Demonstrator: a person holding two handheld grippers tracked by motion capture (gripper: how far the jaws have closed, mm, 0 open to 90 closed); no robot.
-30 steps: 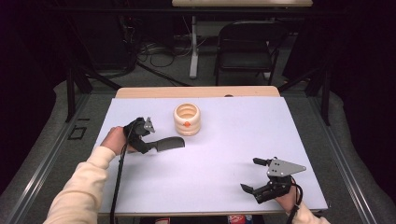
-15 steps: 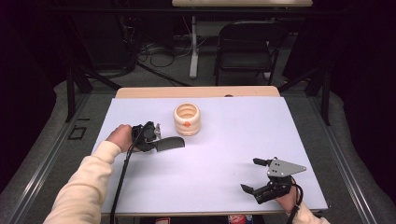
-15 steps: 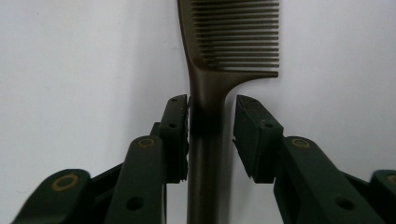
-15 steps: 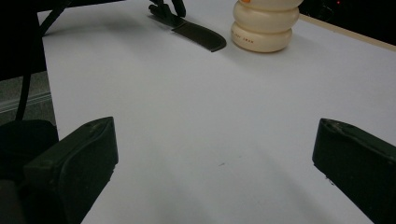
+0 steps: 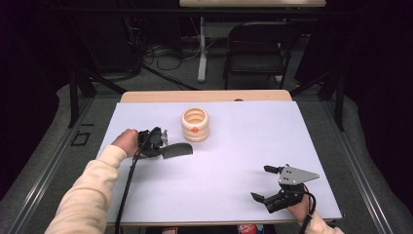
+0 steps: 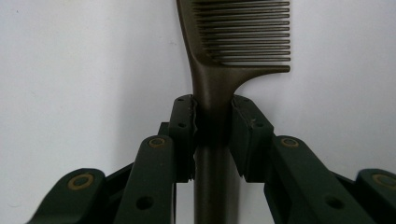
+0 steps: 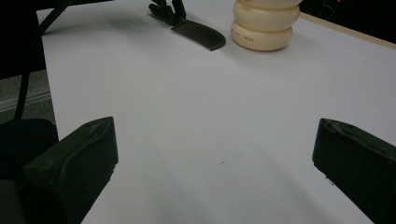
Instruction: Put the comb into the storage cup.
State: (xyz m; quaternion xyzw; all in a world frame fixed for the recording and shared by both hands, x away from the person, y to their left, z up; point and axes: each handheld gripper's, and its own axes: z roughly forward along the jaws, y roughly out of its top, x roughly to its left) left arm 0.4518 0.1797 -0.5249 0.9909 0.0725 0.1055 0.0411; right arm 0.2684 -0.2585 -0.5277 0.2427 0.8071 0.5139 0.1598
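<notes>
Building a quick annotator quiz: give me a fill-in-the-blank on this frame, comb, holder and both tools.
1. The left tool has just been closing and grips the comb by its ____.
2. The right tool has its jaws ____.
3. The cream ribbed holder carries a small ____ dot.
4. The holder stands ____ on the table.

Missing words: handle; open; orange; upright

The person's left forearm, in a cream sleeve, reaches in from the lower left, angled up and to the right. The left hand [image 5: 125, 141] holds the left claw [image 5: 164, 147] low and level over the surface, pointing right. Its jaws have just been closing and now press on a comb handle [image 6: 211, 107] from both sides. At the lower right, the right hand [image 5: 298, 208] holds the right claw [image 5: 265, 184] pointing left, jaws spread wide apart with nothing between them.
</notes>
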